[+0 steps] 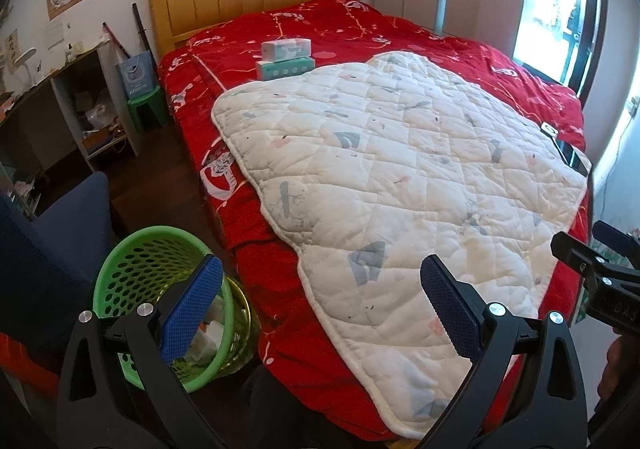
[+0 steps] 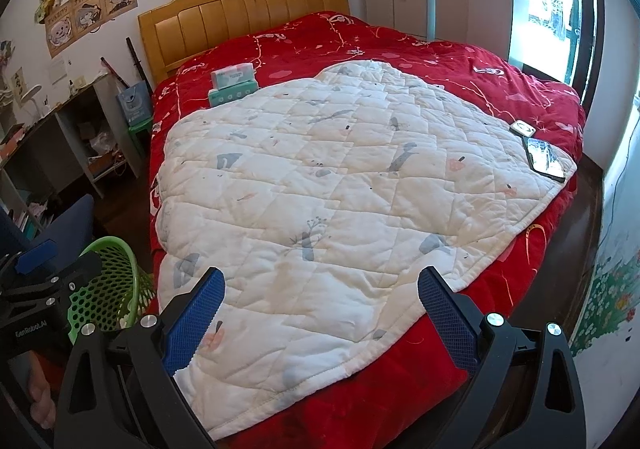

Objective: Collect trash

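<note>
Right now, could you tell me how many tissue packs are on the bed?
2, stacked near the headboard: the white tissue pack sits on the teal tissue pack, by the white quilt's far edge. Others could be hidden.

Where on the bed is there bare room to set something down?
The middle of the white quilted pad is bare, as is the red bedspread between pad and headboard. Crowded: two stacked tissue packs at the pad's far left corner; phone and a small white object at its right corner.
</note>
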Tool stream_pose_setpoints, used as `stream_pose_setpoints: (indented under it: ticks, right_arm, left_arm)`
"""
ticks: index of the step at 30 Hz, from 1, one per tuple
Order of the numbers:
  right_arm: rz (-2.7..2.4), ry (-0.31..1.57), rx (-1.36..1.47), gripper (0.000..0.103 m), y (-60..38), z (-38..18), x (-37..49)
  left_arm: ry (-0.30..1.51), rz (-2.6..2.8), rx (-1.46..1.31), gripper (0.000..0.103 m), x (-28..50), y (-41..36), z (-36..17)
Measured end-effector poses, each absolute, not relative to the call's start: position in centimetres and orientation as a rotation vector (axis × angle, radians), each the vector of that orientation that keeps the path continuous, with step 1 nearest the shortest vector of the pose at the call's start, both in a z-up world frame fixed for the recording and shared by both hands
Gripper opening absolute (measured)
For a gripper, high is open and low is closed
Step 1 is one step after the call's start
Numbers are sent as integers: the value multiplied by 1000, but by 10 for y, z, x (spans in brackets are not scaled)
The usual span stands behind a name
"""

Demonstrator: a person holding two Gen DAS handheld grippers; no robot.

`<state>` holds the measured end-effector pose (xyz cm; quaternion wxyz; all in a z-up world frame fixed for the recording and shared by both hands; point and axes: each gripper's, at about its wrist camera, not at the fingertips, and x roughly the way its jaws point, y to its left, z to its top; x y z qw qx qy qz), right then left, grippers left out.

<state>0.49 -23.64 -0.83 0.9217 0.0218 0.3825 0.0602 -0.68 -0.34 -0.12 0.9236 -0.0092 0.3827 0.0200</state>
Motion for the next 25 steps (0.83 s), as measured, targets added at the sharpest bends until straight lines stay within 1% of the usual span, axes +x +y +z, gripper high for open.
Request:
stream_pose_setpoints:
  ticks: [25]
  right_arm:
    - [135, 796, 46, 94, -234, -13, 7]
  left_arm:
    - [788, 68, -38, 98, -6, 5, -3]
